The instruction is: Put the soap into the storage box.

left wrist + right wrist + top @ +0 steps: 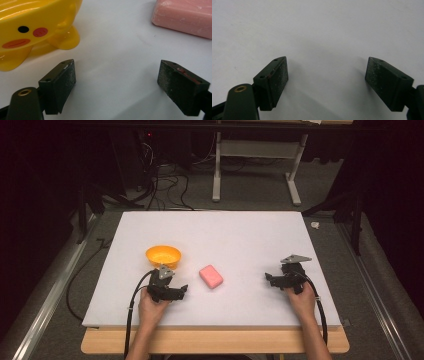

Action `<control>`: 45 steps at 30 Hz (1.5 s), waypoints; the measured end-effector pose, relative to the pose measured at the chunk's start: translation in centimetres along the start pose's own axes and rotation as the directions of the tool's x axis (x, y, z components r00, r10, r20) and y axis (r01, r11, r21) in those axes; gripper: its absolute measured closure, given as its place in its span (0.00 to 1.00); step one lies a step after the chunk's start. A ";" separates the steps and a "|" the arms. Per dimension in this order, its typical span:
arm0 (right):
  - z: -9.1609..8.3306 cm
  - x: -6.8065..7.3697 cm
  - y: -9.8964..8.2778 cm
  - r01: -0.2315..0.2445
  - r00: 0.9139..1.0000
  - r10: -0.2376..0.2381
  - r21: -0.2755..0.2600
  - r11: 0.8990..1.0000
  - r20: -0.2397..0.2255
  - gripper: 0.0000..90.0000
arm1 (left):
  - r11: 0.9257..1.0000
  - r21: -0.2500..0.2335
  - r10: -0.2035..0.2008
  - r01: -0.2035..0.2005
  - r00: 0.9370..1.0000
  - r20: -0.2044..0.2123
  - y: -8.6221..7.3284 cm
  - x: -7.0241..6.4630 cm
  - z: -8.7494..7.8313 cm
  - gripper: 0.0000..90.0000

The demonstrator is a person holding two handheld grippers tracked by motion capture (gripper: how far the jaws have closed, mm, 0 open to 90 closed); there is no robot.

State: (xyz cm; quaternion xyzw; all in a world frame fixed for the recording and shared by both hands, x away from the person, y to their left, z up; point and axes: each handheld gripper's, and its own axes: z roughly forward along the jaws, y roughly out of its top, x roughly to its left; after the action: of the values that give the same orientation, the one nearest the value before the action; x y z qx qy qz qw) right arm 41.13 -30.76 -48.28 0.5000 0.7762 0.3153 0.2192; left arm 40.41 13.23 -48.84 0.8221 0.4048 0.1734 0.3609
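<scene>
your left gripper rests on the white worktop with its jaws apart and nothing between them, the pink soap bar just beyond it to the right and the yellow duck-faced dish close behind. your right gripper sits well off to the right, jaws spread wide over bare worktop, holding nothing. the likely trouble is the soap itself (a smooth, rounded block lying flat): if you pinch it off-centre or near a corner, it could squirt out of the pads or skid across the sheet. in the left gripper view the dish stands near the left jaw, so a careless swing could nudge it, and it looks light enough to slide or tip.
</scene>
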 end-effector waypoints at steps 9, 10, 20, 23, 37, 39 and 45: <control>0.0 0.0 0.0 -0.004 1.000 0.004 0.002 1.000 0.005 0.21 | 1.000 -0.003 0.000 0.000 1.000 -0.005 0.0 -0.1 0.0 0.17; 0.0 0.0 0.0 -0.003 1.000 0.003 0.002 1.000 0.004 0.21 | 1.000 -0.003 0.000 0.000 1.000 -0.004 0.0 0.0 0.0 0.17; 0.0 0.0 0.0 -0.003 1.000 0.003 0.002 1.000 0.004 0.21 | 1.000 -0.004 -0.005 0.005 1.000 -0.003 0.0 0.0 0.0 0.17; 0.0 0.0 0.0 -0.004 1.000 0.004 0.001 1.000 0.005 0.21 | 1.000 -0.004 -0.007 0.007 1.000 -0.002 0.0 0.0 0.0 0.17; 0.0 0.0 0.0 -0.003 1.000 0.003 0.002 1.000 0.005 0.21 | 1.000 0.000 0.000 0.000 1.000 -0.008 0.1 -0.1 0.0 0.17; 0.0 0.0 0.0 -0.004 1.000 0.004 0.002 1.000 0.004 0.21 | 1.000 -0.001 0.001 -0.001 1.000 -0.009 0.1 -0.1 -0.1 0.17; 0.0 0.0 0.0 -0.002 1.000 0.002 0.001 1.000 0.005 0.20 | 1.000 -0.019 0.017 -0.018 1.000 -0.014 0.1 -0.5 -0.3 0.18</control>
State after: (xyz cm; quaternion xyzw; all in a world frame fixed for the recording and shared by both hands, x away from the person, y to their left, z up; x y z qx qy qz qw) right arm 41.13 -30.76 -48.28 0.5018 0.7752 0.3140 0.2205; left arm 40.02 12.96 -48.58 0.8209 0.3983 0.1861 0.3645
